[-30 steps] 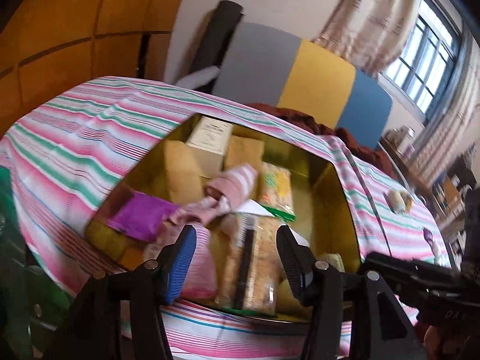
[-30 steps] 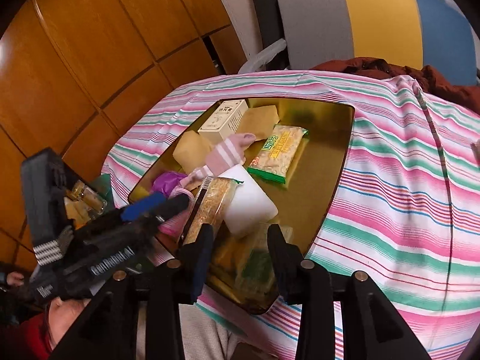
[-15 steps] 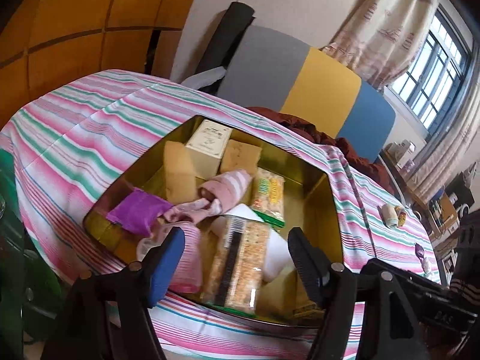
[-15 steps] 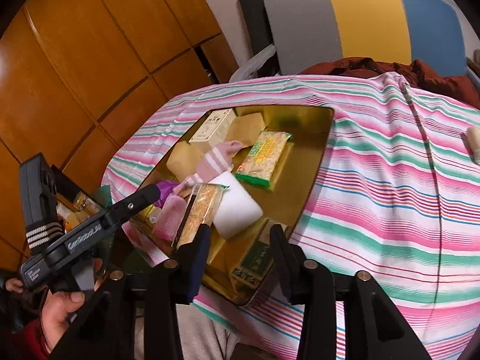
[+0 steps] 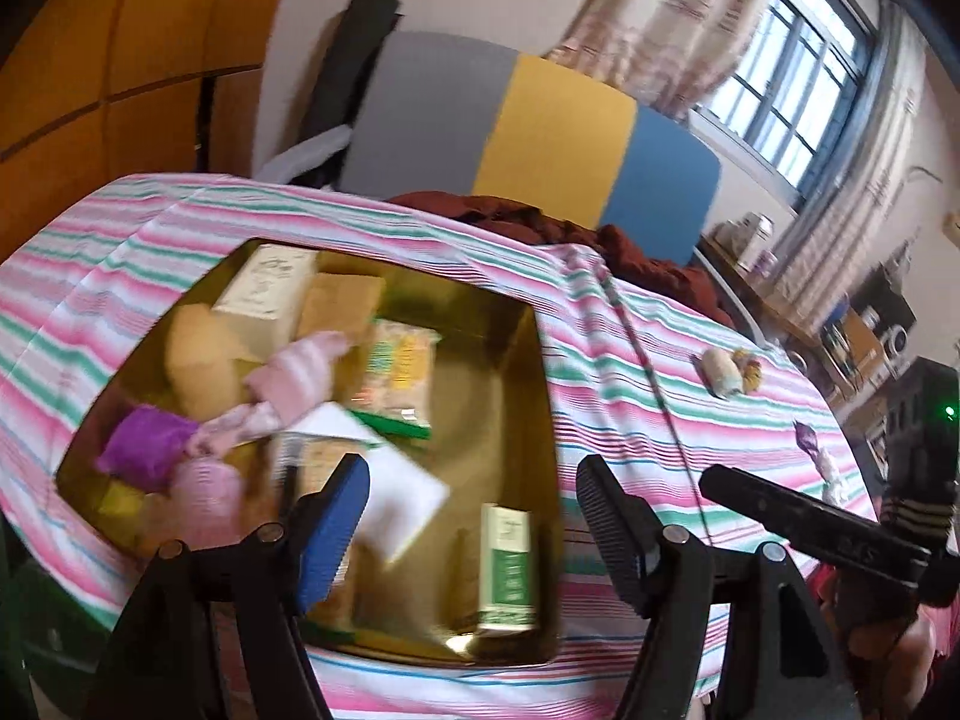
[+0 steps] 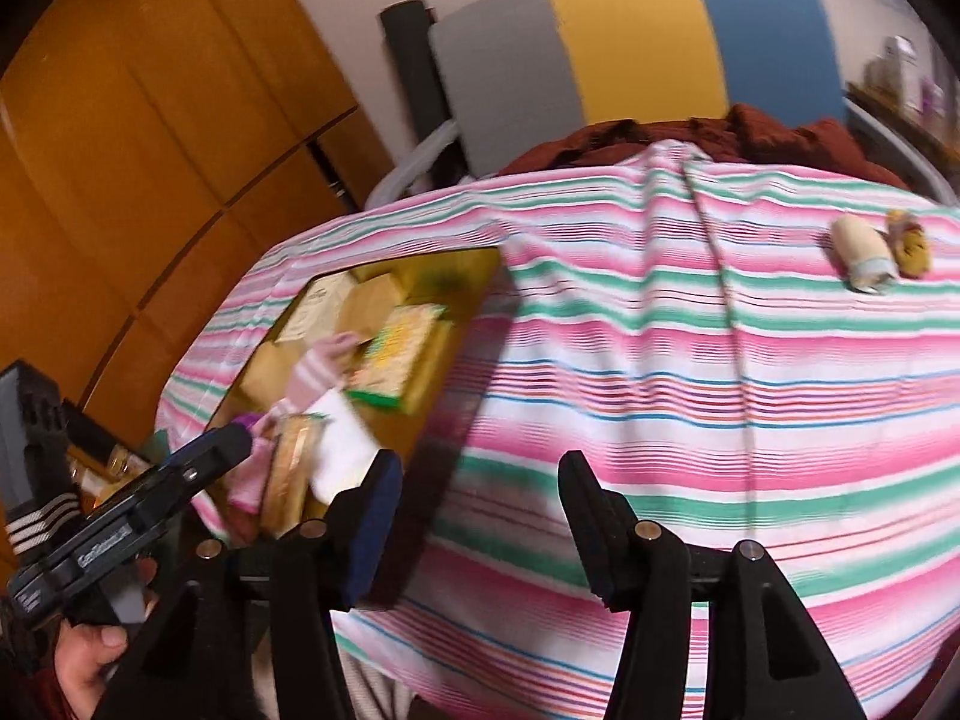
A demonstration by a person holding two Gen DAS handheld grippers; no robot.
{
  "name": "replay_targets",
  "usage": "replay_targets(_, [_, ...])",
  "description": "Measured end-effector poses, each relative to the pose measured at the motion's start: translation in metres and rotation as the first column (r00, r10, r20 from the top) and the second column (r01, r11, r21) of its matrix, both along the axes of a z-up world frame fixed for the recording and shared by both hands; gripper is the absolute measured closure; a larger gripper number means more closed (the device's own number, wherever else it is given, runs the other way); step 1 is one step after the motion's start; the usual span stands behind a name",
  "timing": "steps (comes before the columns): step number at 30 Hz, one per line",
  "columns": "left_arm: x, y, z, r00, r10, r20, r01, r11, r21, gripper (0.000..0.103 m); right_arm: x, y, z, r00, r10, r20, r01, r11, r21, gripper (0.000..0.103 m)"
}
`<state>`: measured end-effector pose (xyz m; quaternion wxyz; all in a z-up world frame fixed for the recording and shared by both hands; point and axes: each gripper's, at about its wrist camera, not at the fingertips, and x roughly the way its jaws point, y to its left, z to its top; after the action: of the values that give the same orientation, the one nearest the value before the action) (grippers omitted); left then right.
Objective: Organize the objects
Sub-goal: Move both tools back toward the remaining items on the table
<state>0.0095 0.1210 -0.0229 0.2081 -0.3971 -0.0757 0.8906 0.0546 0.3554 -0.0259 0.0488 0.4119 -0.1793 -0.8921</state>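
Note:
A gold tray (image 5: 516, 396) on the striped tablecloth holds several items: a cream box (image 5: 267, 285), a pink striped sock (image 5: 294, 372), a yellow-green snack pack (image 5: 396, 372), a purple pouch (image 5: 147, 447), a white pad (image 5: 399, 492) and a green-white box (image 5: 507, 564). My left gripper (image 5: 471, 528) is open and empty above the tray's near edge. My right gripper (image 6: 480, 525) is open and empty above bare cloth right of the tray (image 6: 474, 267). A beige roll (image 6: 861, 255) and a yellow-brown bundle (image 6: 912, 246) lie far right.
A small purple-white wrapped item (image 5: 810, 450) lies on the cloth near the right edge. A dark red cloth (image 6: 690, 138) and a grey, yellow and blue chair back (image 6: 630, 42) stand behind the table. Orange wood panels (image 6: 150, 120) are at left.
Both grippers have swung to the right. The right gripper has left the tray and is now over bare cloth. The left gripper has opened wider.

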Motion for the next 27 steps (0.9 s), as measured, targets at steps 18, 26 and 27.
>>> replay_targets(18, [0.019,0.119,-0.012,0.954,-0.296,0.043,0.299,0.949,-0.099,0.030,0.032,0.131,-0.028,0.955,-0.282,0.090,0.282,0.959,0.011,0.043])
replay_targets(26, [0.029,0.170,-0.027,0.909,-0.404,0.103,0.415,0.901,-0.127,0.030,0.055,0.199,-0.028,0.892,-0.439,0.104,0.442,0.897,-0.008,0.043])
replay_targets(27, [0.030,0.175,-0.028,0.903,-0.415,0.107,0.427,0.895,-0.128,0.030,0.059,0.210,-0.027,0.880,-0.463,0.105,0.467,0.884,-0.025,0.043])
